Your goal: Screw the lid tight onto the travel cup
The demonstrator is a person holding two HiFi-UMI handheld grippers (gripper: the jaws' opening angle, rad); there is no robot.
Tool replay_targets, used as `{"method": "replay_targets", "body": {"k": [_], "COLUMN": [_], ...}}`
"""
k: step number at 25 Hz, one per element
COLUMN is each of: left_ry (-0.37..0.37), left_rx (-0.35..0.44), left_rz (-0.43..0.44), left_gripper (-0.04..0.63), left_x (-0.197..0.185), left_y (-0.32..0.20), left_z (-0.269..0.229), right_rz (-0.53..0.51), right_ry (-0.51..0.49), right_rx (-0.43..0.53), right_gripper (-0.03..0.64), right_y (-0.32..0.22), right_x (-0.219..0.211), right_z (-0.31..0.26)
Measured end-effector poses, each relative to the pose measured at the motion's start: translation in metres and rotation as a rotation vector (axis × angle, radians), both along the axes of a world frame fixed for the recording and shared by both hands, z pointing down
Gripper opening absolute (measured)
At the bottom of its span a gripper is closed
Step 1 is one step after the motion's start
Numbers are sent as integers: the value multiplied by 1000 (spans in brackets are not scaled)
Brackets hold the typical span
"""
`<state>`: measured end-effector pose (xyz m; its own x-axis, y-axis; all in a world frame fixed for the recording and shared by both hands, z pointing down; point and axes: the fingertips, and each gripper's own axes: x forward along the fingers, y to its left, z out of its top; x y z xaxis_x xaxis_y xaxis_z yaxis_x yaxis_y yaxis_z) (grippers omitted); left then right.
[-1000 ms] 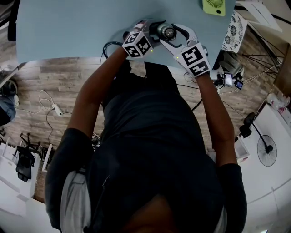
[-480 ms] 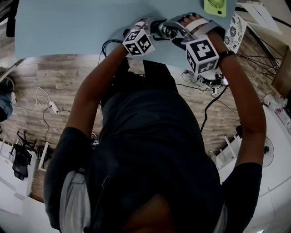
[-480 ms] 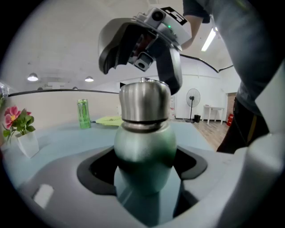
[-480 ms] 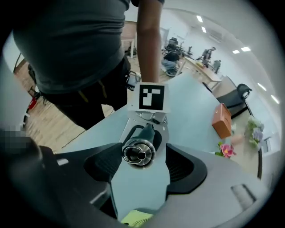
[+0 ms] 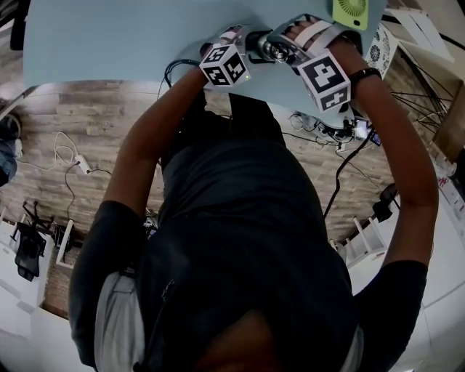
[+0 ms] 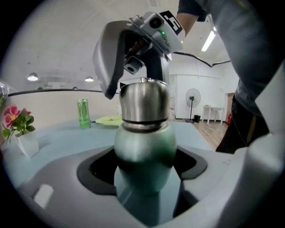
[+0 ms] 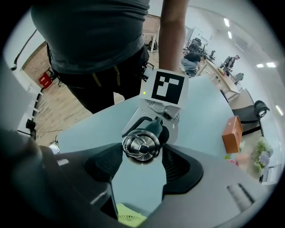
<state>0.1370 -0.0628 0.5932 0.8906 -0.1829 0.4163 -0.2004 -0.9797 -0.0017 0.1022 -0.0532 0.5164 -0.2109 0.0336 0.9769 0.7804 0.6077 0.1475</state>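
Observation:
The travel cup stands on the blue table (image 5: 109, 43) near its front edge. Its green body (image 6: 144, 147) is clamped between the jaws of my left gripper (image 6: 142, 168), which is shut on it from the side. The steel lid (image 6: 143, 102) sits on the cup, and its ring-handled top (image 7: 141, 146) shows in the right gripper view. My right gripper (image 7: 141, 156) comes down over it, with the jaws closed on the lid's sides. In the head view the cup (image 5: 270, 49) sits between the left gripper (image 5: 251, 47) and the right gripper (image 5: 282, 45).
A yellow-green fan (image 5: 350, 10) lies flat on the table behind the cup. A green can (image 6: 83, 114) and a small flower pot (image 6: 24, 133) stand further off. An orange box (image 7: 233, 133) sits at the far side. The person's torso is close to the table's edge.
The right gripper has swung round the cup with its marker cube turning, from the cup's near right to over the lid. The left gripper kept the cup still.

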Motion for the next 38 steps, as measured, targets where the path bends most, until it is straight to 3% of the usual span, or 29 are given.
{"method": "replay_targets", "body": {"k": [5,12,17,23,26,31,38], "left_ry": [1,0,1,1,2,2,1], "left_rx": [-1,-1,0,0,-1,-1,-1], "left_rz": [1,1,1,0,-2,-4,-5], "left_gripper": [416,416,417,416,417,417,416], "left_x": [0,-2,-1,-3,-3,-5,-2], "left_y": [1,1,1,1,0,1,0], "left_z": [0,0,0,0,1,0,1], "right_rz": [50,361,745,1260,1433,1514,1481], "right_ry": [-38,-155,-363,-624,-717,-738,-683], "right_rx": [-52,-156,-196,-175,-126,-67,-100], "right_gripper": [247,242,239,239,239,239,242], "right_y": [4,3,-2,-11,-17,-17,-15], "right_x": [-4,-7,-7,-5,-7,-8,-7], "right_z": [-1,-1,0,-3,-9,-10,-7]}}
